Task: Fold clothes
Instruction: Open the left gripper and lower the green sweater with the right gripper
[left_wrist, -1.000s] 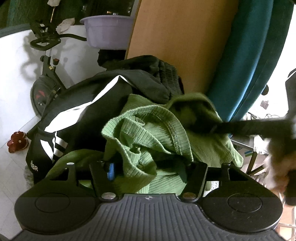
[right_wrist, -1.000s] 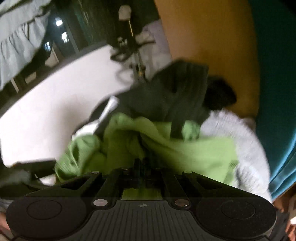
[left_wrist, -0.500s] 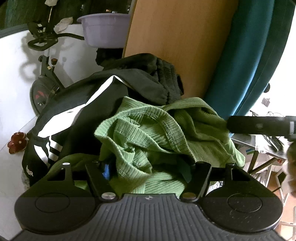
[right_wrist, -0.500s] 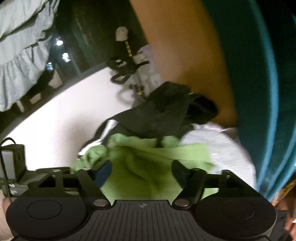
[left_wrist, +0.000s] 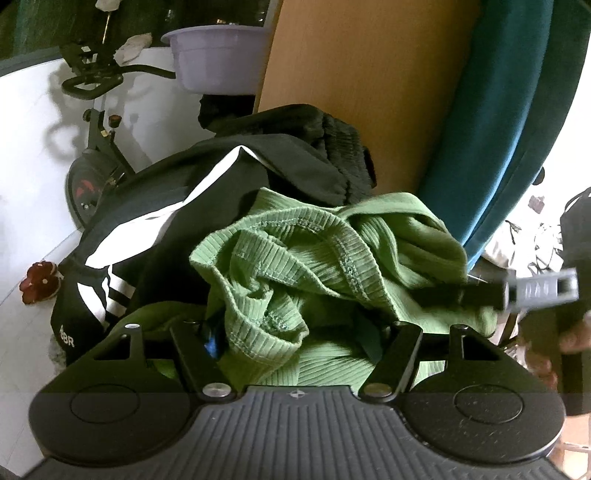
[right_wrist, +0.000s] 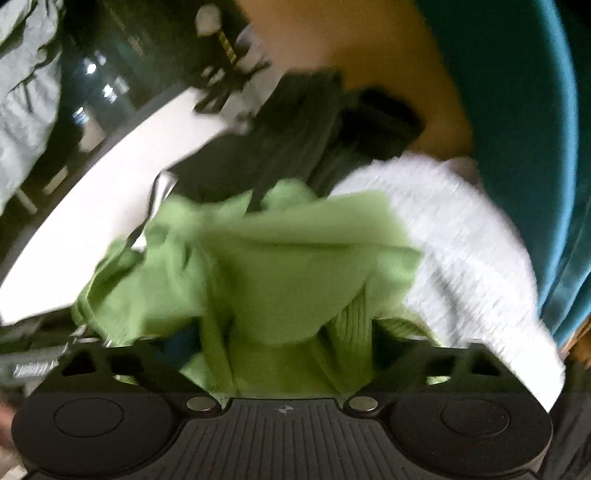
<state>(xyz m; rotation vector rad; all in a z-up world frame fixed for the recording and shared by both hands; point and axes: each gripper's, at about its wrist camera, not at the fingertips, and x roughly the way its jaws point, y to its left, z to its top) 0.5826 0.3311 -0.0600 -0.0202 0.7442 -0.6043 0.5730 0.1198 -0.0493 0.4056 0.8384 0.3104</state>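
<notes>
I read white letters "BR" on the black striped garment at far left. My left gripper stands wide open over the crumpled green ribbed top; my right gripper, blurred, also gapes around the same green cloth.

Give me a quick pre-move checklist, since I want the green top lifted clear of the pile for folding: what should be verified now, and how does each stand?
1. Left gripper open around the green ribbed top: ok.
2. Right gripper on the same top: ok, fabric bunched between its fingers; closure: cannot tell.
3. Black striped garment free of the top: not ok, touching.
4. White knit free of the top: not ok, underneath it.
5. Right view sharp enough to judge: not ok, blurred.
</notes>
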